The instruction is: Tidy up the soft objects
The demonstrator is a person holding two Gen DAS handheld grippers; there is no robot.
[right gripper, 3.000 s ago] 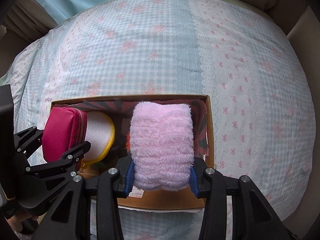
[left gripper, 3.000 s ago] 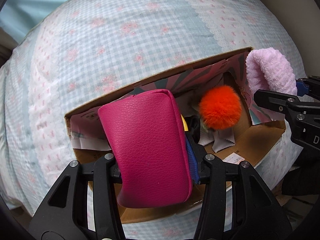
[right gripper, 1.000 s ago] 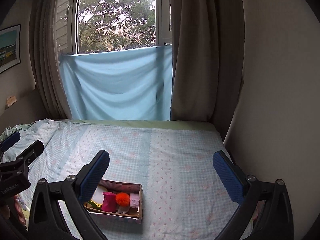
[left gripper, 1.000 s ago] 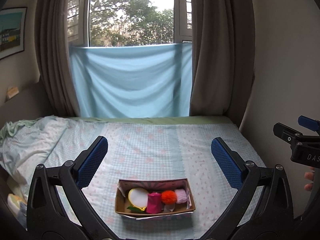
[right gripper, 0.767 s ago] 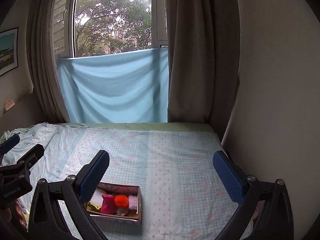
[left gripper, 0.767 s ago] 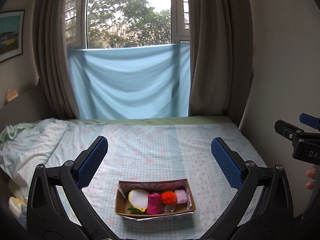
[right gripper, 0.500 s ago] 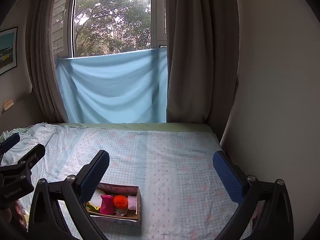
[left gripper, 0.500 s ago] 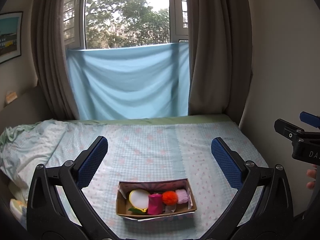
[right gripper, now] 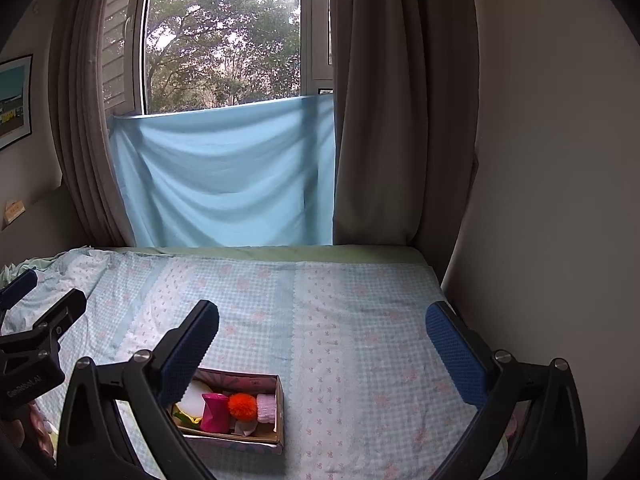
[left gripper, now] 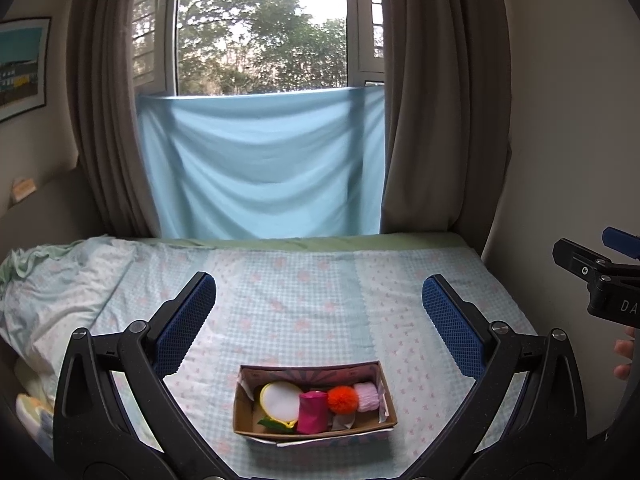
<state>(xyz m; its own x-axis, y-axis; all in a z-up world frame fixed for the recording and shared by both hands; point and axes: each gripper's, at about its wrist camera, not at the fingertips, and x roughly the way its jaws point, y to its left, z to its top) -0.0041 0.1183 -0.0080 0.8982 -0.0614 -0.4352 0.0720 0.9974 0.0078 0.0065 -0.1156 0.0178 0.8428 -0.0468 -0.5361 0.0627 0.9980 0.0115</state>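
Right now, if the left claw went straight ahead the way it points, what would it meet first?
Probably the bedsheet beyond the cardboard box, which sits below the line between the open left claw fingers. Nothing nearer shows in that line, though depth is unclear.

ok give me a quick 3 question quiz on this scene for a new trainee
1. True or false: the left gripper is shut on the magenta pouch.
2. Which item lies at the right end of the row in the cardboard box? A) pink fluffy roll B) orange pompom C) yellow-rimmed mesh pouch
3. Fill in: the box sits on the ___.

Key
1. False: both its jaws and those of the right gripper stand wide apart, holding nothing.
2. A
3. bed
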